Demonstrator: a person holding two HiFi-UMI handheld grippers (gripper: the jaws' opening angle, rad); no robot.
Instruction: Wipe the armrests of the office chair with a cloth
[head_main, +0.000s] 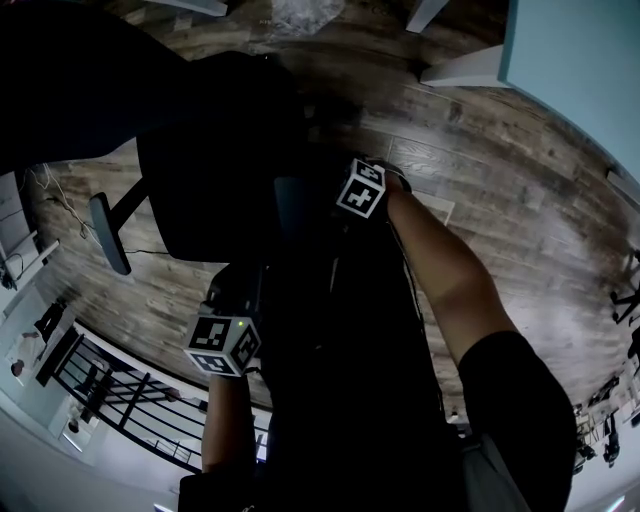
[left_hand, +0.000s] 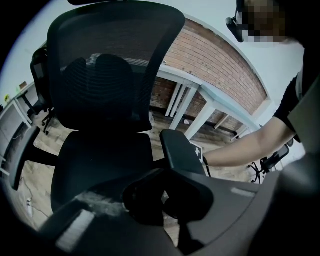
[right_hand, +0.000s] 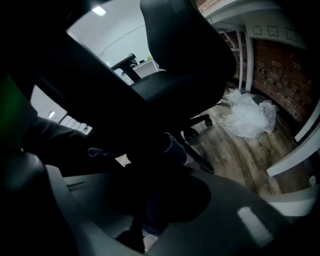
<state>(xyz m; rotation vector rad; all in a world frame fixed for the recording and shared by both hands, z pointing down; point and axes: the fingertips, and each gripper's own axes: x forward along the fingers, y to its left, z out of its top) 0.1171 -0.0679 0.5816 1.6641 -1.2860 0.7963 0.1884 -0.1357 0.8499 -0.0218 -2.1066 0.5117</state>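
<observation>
Pinches dark blue cloth (right_hand: 172, 149) in the right gripper (right_hand: 155, 195), jaws clamped on it, beside the near armrest (left_hand: 181, 152) of the black office chair (left_hand: 107, 85). Holds the left gripper (left_hand: 163, 199) just short of that armrest, jaws together, nothing between.

Chair back (left_hand: 115, 60): black mesh, matt.
Armrest pad (left_hand: 181, 152): smooth plastic, semi-matt.
Floor (head_main: 500, 190), 3 o'clock: wood-grain planks, slight sheen.
Cloth (right_hand: 172, 147) in my rt gripper (right_hand: 155, 192): dk blue, fuzzy.
</observation>
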